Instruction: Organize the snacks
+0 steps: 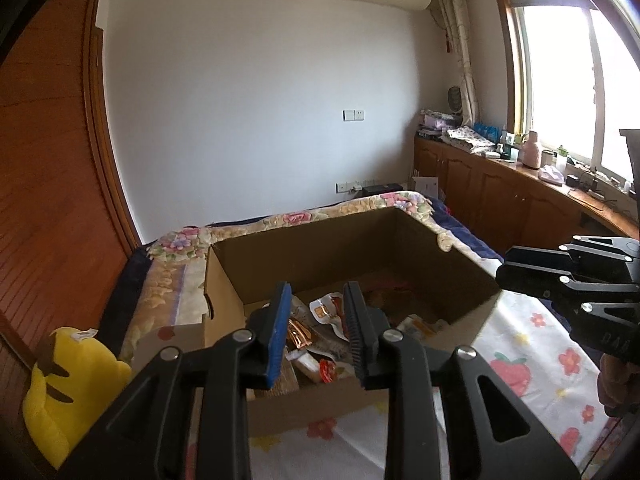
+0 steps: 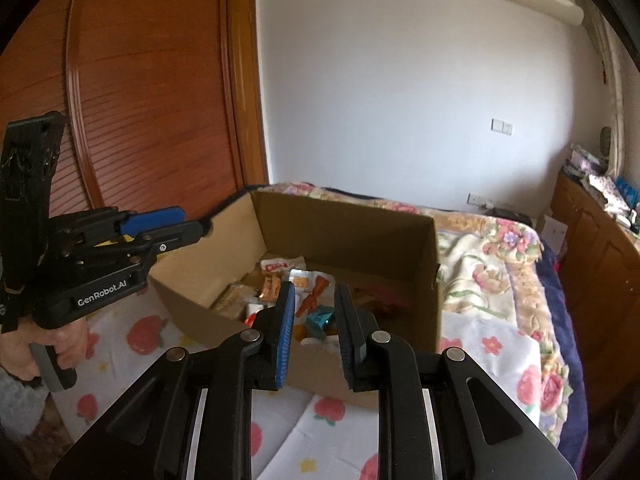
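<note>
An open cardboard box (image 1: pixel 320 240) stands on the bed and holds several loose snack packets (image 1: pixel 320 316). It also shows in the right wrist view (image 2: pixel 344 224) with the snack packets (image 2: pixel 288 284) on its floor. My left gripper (image 1: pixel 316 292) is open and empty, held above the box's near edge. My right gripper (image 2: pixel 314 292) is open and empty, also above the near edge. Each gripper appears in the other's view: the right one at the right side (image 1: pixel 576 276), the left one at the left side (image 2: pixel 120 240).
The bed has a white strawberry-print sheet (image 1: pixel 520 360) and a floral blanket (image 2: pixel 492 256). A yellow plush toy (image 1: pixel 68 380) lies left of the box. A wooden wardrobe (image 2: pixel 140 80) stands on the left, wooden cabinets (image 1: pixel 500 188) with clutter under the window.
</note>
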{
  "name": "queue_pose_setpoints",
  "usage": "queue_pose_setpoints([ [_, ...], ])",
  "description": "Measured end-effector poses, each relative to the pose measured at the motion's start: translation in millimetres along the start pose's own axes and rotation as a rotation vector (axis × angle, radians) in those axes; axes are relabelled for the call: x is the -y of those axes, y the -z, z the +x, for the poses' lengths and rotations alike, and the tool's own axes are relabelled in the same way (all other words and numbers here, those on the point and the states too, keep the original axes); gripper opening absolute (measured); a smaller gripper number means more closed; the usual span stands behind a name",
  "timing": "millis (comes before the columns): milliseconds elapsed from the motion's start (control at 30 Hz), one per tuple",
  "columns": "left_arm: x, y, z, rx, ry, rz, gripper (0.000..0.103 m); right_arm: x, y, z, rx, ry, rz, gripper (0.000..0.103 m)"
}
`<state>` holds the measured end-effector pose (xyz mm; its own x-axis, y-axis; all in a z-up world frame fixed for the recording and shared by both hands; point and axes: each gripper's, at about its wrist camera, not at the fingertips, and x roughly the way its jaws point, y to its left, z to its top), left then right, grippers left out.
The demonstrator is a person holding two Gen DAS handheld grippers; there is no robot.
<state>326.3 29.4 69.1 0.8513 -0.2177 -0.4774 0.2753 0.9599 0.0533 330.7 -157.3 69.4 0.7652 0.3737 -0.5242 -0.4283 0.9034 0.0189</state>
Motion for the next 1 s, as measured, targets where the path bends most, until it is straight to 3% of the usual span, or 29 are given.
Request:
queue_pose_setpoints([
  [500,28,29,-81,0.039,0.004,0.017,0.028,-27,29,-77,0.046,0.035,0.024,0.019],
  [1000,39,53,-129,0.066,0.008,-0.020,0.033,-50,50,-124,0.075,0.068,0.041,0.025],
])
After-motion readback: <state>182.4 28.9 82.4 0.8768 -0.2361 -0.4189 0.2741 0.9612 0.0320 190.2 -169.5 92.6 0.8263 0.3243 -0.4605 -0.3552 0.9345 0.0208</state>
